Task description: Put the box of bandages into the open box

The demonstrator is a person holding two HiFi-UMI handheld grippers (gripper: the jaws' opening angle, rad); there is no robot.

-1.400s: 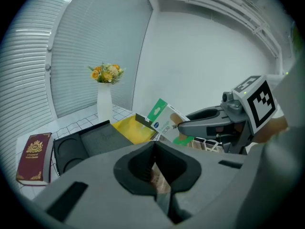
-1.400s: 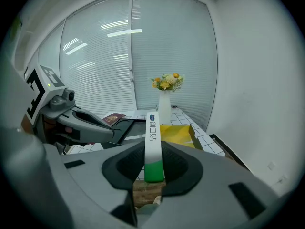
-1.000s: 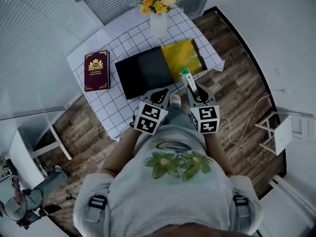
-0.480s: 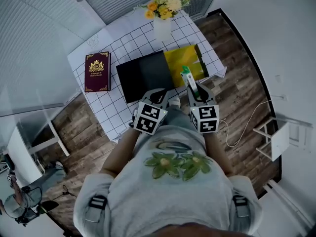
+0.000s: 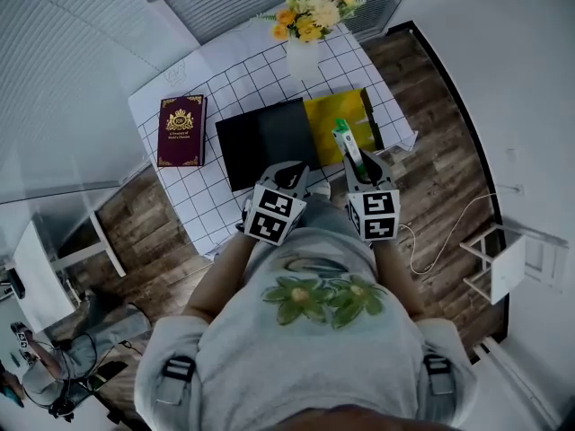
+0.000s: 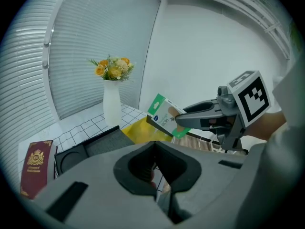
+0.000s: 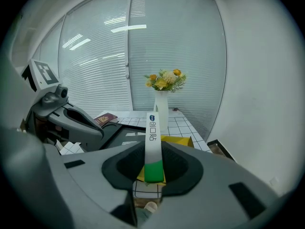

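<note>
Gripping: the right gripper (image 7: 153, 162) has its jaws clamped on the green end of the box of bandages (image 7: 152, 130). The white end sticks out ahead, past the fingertips.
Box of bandages: held on its narrow edge, up in the air and tilted. In the head view it overlaps the near edge of the open box (image 5: 331, 122), on that box's yellow half. The left gripper view shows it clear above the yellow surface, not touching it.
Left gripper (image 6: 155, 168): jaws brought together with nothing between them. It hangs at the near edge of the open box, over the black half, just left of the other tool.
Open box: lies flat on the table (image 5: 208, 197), which has a white checked cloth. Its black half is to the left, and its yellow half to the right faces up.
Book (image 5: 181, 130): dark red with a gold crest, lying flat to the left of the open box and apart from it.
Vase (image 5: 303, 58): white, upright, filled with yellow and orange flowers. It stands just beyond the far side of the open box.
Floor (image 5: 449, 164): wood planks, seen to the right of the open box, past the table edge.
</note>
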